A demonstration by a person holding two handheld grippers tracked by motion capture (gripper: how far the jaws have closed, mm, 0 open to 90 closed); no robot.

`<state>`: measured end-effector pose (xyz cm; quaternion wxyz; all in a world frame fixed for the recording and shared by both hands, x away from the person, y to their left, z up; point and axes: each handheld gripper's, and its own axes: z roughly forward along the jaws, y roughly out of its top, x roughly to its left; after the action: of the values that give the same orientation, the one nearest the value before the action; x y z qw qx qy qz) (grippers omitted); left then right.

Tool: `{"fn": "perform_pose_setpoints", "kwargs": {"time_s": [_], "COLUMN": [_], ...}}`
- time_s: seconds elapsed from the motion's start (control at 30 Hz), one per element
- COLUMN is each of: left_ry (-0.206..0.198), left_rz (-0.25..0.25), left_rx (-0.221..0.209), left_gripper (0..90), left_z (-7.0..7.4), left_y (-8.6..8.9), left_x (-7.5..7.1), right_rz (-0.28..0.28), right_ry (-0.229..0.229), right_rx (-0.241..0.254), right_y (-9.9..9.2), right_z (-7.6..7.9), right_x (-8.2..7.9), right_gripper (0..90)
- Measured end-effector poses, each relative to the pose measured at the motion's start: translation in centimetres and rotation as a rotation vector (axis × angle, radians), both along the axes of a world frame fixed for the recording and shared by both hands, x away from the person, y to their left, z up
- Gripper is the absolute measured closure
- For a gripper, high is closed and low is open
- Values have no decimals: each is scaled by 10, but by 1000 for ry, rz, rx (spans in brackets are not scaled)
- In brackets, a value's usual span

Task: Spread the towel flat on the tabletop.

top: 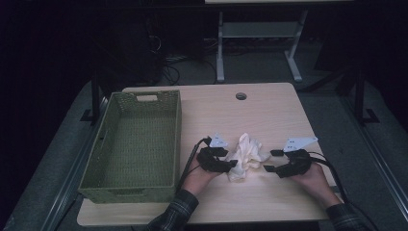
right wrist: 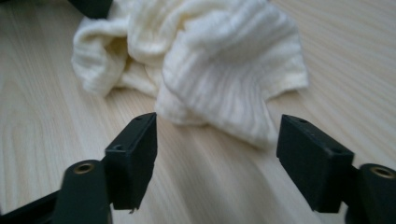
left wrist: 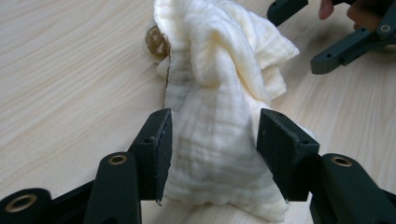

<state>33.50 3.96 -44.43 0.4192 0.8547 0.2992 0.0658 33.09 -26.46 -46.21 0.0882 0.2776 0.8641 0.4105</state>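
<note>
A crumpled cream cloth [top: 246, 153] lies on the wooden table [top: 269, 110] between my two grippers. My left gripper [top: 233, 160] comes at it from the left. In the left gripper view its jaws [left wrist: 215, 140] stand on either side of the cloth [left wrist: 219, 70], with both pads touching the fabric. My right gripper [top: 269, 161] sits just right of the cloth. In the right gripper view it is open [right wrist: 217, 144], with bare table between the pads and the cloth [right wrist: 224, 60] a little ahead of them.
A green woven basket [top: 144, 95] stands at the table's left side. There is a round cable hole [top: 241, 96] near the far edge. A small brown round thing [left wrist: 158, 42] shows at the cloth's far edge. The right gripper [left wrist: 336, 44] shows beyond the cloth.
</note>
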Motion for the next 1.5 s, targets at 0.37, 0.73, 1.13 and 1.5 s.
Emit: {"fn": "perform_pose_setpoints", "kwargs": {"time_s": [0.37,0.73,1.13,1.5], "left_ry": [6,-19,-67,-42], "left_rz": [-24,30,163,283], "left_rx": [14,-36,-16,80], "left_gripper": [783,847,866,786], "left_z": [-3,8,15,1], "left_y": [0,5,12,14], "left_x": [6,8,24,42], "right_rz": [33,-5,-68,-141], "right_ry": [17,-6,-56,-31], "right_rx": [42,1,38,3], "right_y": [5,-9,-26,-21], "right_z": [0,5,18,6], "right_x": [19,23,44,78], "right_gripper": [716,890,898,815]}}
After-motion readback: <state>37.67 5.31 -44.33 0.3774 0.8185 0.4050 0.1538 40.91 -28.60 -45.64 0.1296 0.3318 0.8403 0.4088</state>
